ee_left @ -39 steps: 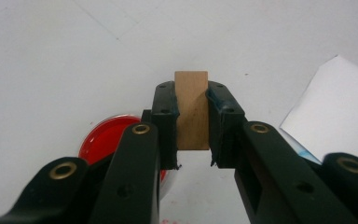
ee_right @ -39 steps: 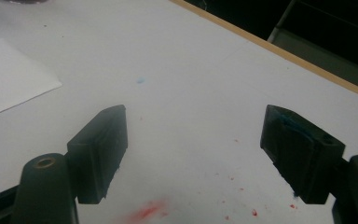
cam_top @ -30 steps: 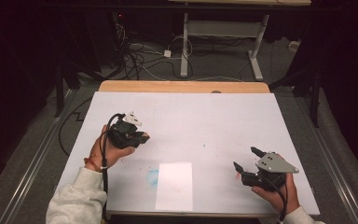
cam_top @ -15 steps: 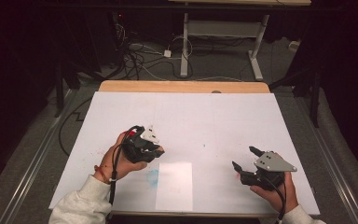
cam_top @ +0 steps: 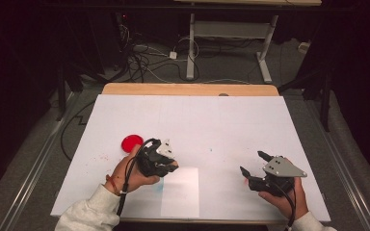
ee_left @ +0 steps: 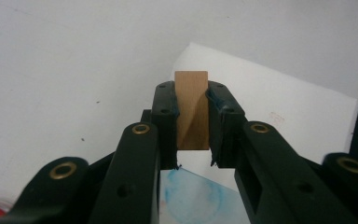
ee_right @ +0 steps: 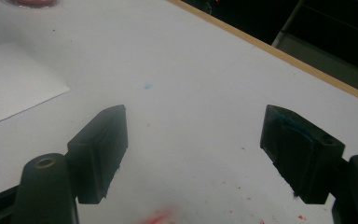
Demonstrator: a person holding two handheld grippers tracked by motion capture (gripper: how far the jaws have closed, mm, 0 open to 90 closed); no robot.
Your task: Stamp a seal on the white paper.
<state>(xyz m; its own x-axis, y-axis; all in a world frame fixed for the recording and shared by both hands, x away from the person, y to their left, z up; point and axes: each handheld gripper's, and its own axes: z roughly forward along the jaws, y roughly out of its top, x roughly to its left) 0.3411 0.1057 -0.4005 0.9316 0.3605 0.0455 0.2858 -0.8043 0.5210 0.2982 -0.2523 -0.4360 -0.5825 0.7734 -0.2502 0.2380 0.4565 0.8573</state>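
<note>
No lettering reads on anything here. My left tongs (ee_left: 191,114) are clamped on a plain wooden block (ee_left: 192,109), flat-faced and rectangular, held over the white paper sheet (cam_top: 180,191) at about 6 o'clock on the white desk (cam_top: 192,120); they have slid from 9 o'clock toward the sheet since a second ago, uncovering a round red disc (cam_top: 132,143) at 9 o'clock. My right tongs (ee_right: 193,154) sit unmoved at 4 o'clock, jaws wide and empty.
</note>
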